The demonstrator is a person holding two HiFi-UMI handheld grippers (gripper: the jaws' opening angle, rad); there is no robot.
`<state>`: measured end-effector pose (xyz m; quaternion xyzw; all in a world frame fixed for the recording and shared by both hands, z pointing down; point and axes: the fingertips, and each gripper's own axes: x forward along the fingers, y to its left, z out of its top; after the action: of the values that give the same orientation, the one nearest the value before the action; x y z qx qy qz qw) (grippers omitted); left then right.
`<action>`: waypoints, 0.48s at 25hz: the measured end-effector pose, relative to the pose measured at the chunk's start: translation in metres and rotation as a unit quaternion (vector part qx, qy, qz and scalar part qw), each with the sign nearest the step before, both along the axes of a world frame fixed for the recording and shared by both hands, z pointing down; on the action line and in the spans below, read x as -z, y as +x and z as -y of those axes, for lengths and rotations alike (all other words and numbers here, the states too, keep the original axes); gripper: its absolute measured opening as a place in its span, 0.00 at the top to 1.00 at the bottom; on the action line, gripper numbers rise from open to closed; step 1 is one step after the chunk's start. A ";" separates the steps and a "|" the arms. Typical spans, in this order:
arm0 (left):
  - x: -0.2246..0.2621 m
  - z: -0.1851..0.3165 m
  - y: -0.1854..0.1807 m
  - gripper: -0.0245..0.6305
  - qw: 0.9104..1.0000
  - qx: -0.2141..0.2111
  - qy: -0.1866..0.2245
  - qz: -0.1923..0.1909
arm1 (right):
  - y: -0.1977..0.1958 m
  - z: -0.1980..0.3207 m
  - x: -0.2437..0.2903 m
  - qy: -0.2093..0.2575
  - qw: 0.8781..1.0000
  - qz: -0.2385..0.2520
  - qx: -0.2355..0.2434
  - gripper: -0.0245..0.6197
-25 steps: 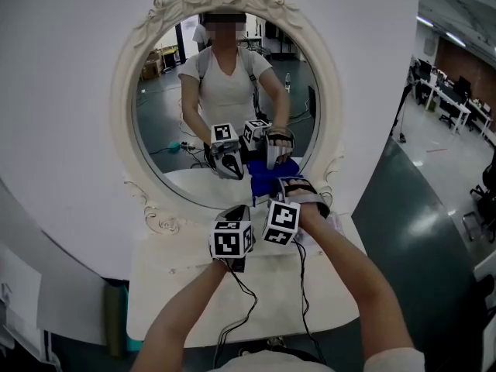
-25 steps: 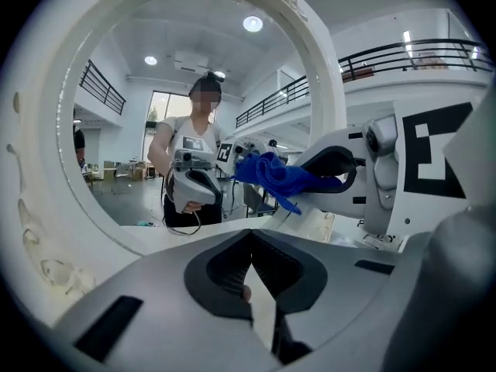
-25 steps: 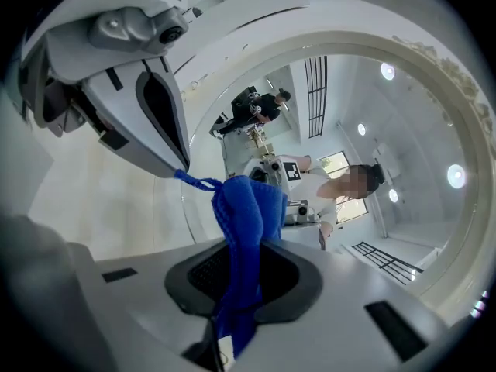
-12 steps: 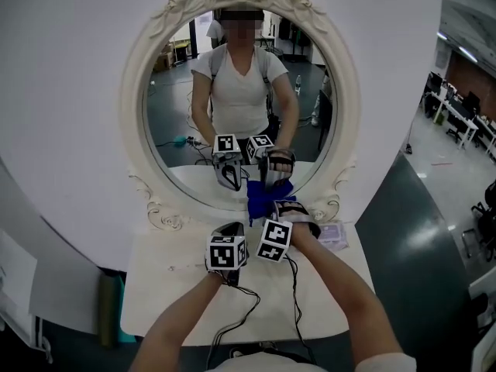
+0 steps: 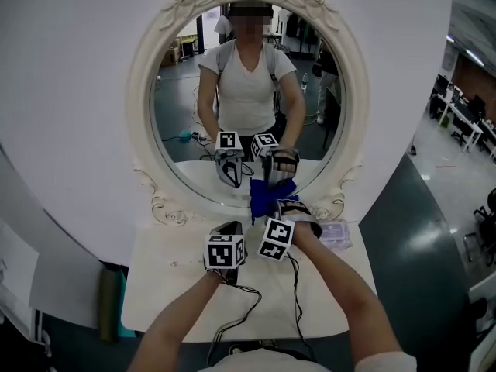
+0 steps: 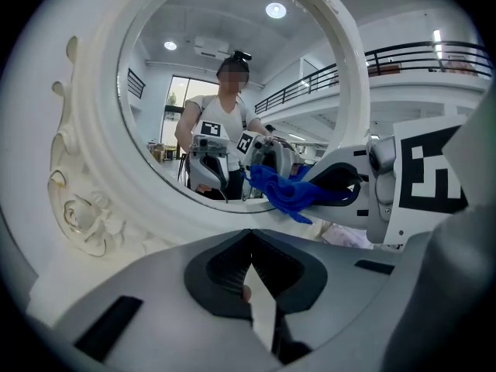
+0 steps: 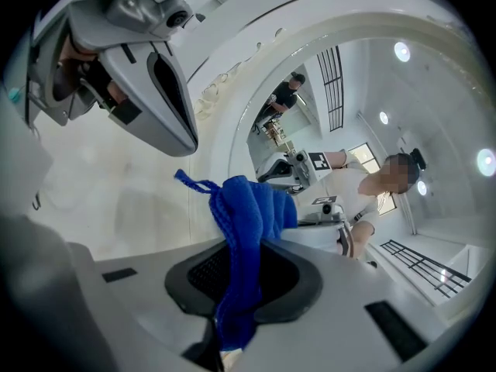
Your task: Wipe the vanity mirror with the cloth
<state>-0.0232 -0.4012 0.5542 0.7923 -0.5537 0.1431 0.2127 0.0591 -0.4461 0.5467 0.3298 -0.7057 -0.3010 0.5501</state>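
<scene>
An oval vanity mirror (image 5: pixel 248 76) in an ornate white frame (image 5: pixel 143 115) stands on a white table (image 5: pixel 155 285). My right gripper (image 5: pixel 283 206) is shut on a blue cloth (image 5: pixel 267 194), which bunches against the lower rim of the frame. In the right gripper view the cloth (image 7: pixel 248 215) hangs between the jaws of the right gripper (image 7: pixel 240 258). My left gripper (image 5: pixel 229 229) sits just left of it, low over the table, jaws shut with nothing in them (image 6: pixel 249 239). The left gripper view shows the cloth (image 6: pixel 291 192) and the mirror's reflection of both grippers.
A small pale packet (image 5: pixel 335 232) lies on the table to the right of my right hand. Cables (image 5: pixel 232 316) trail from both grippers over the front edge. A green object (image 5: pixel 108 301) stands beside the table's left end. Desks (image 5: pixel 465 107) fill the hall at right.
Both grippers and the cloth have stayed at the mirror's lower rim. The head view has shifted, so the mirror now sits a little further right and higher in the picture.
</scene>
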 end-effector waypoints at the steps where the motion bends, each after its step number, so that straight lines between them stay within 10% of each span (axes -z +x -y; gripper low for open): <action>1: 0.000 0.000 -0.001 0.95 1.000 0.002 0.000 -0.002 | 0.000 0.000 0.000 0.000 1.000 0.002 -0.001 0.85; 12: 0.029 -0.010 -0.021 0.95 0.999 0.006 0.035 -0.004 | -0.007 -0.011 0.018 0.004 0.998 0.054 -0.013 0.85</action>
<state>-0.0446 -0.3916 0.5250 0.7964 -0.5625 0.1188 0.1876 0.0518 -0.4353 0.5285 0.3571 -0.7290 -0.2781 0.5135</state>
